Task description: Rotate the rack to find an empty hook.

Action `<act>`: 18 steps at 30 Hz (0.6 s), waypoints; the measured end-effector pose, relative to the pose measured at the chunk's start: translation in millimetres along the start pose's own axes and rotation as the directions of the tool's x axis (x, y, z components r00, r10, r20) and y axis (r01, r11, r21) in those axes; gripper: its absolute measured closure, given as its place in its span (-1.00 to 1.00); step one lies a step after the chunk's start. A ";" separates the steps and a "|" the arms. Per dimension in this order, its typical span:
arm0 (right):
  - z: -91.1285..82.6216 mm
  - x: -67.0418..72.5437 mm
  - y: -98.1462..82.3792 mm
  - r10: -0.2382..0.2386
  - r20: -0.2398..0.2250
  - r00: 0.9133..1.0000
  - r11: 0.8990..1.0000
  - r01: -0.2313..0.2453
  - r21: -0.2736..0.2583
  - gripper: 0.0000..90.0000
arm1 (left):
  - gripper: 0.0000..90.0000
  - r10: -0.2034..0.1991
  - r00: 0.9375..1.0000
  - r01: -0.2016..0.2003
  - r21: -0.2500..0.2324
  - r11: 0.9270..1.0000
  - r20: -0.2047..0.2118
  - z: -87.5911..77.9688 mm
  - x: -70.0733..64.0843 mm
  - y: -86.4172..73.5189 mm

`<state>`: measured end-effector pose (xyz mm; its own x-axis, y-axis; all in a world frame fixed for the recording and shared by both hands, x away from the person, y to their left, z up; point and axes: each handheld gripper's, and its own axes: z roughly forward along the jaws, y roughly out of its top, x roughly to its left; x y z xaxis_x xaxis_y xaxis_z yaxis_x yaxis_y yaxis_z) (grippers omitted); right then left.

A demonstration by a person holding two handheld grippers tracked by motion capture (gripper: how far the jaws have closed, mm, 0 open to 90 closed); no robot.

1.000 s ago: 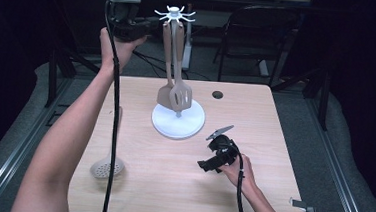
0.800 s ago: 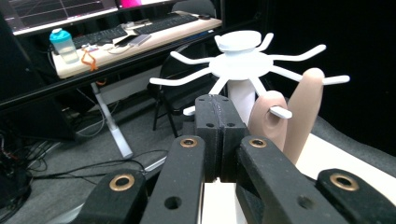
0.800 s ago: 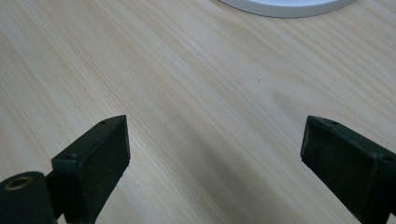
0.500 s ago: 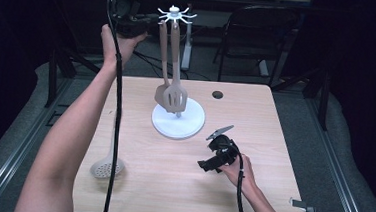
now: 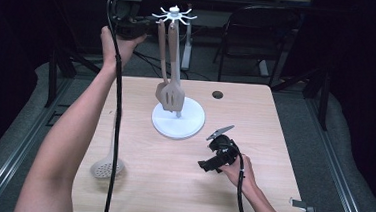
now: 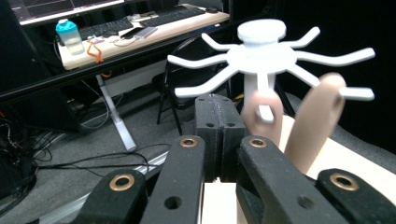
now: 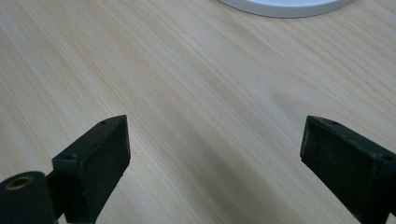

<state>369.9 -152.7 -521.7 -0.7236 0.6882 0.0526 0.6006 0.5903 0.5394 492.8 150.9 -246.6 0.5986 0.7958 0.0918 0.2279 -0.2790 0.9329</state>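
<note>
Beside the rack [image 5: 174,18], left gripper [image 5: 142,23] raised.

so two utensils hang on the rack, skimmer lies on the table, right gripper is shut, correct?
Not quite: the right gripper is open, jaws wide apart over bare table in the right gripper view. Two utensils do hang on the rack; the skimmer lies flat.

- I'm looking down on a light wooden table [image 5: 135,192].
- The white round stand base [image 5: 189,126] is sitting near its middle.
- A slotted spoon [image 5: 106,168] is lying well left of and nearer me than the base.
- A dark grommet hole [image 5: 218,94] is showing just beyond the base, to its right.
</note>
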 end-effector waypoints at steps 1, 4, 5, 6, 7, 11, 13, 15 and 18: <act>-0.1 0.2 0.1 0.000 0.000 1.000 1.000 0.000 0.000 -0.82 | 1.00 0.006 1.000 -0.006 0.005 1.000 0.000 -0.8 -0.6 -2.4; 0.6 1.1 0.5 -0.001 0.004 1.000 1.000 0.001 -0.003 -0.82 | 1.00 0.017 1.000 -0.017 0.013 1.000 0.011 -4.2 -2.6 -8.4; 1.6 2.5 0.3 0.016 -0.002 1.000 1.000 -0.016 -0.014 -0.82 | 1.00 0.019 1.000 -0.019 0.013 1.000 0.018 -5.6 -3.7 -9.9; 0.3 1.8 1.3 -0.001 0.000 1.000 1.000 0.001 0.008 -0.82 | 1.00 0.024 0.999 -0.024 0.009 1.000 0.024 -7.3 -5.1 -11.1; 0.2 2.0 1.4 -0.002 0.000 1.000 1.000 0.002 0.010 -0.82 | 1.00 0.032 0.999 -0.032 0.009 0.999 0.030 -9.1 -6.7 -11.8; 0.4 1.9 1.4 -0.001 0.001 1.000 1.000 0.001 0.009 -0.82 | 1.00 0.042 0.996 -0.040 -0.026 0.999 0.073 -17.7 -12.2 -9.7; 0.7 2.0 1.5 -0.002 0.001 1.000 1.000 0.002 0.009 -0.82 | 1.00 0.059 0.995 -0.056 -0.044 0.998 0.078 -20.9 -15.8 -6.0; 1.5 2.1 1.5 -0.004 -0.001 1.000 1.000 0.004 0.004 -0.82 | 1.00 0.063 0.995 -0.059 -0.053 0.997 0.078 -22.0 -18.4 -1.8; 2.3 2.9 1.4 0.001 -0.005 1.000 1.000 -0.001 -0.003 -0.82 | 1.00 0.064 0.996 -0.061 -0.050 0.997 0.069 -20.2 -19.4 2.8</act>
<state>369.5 -148.9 -522.7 -0.7249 0.6865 0.0575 0.6000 0.5882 0.5422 466.3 145.5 -238.8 0.6638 0.7370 0.1270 0.1521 -0.2994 0.9419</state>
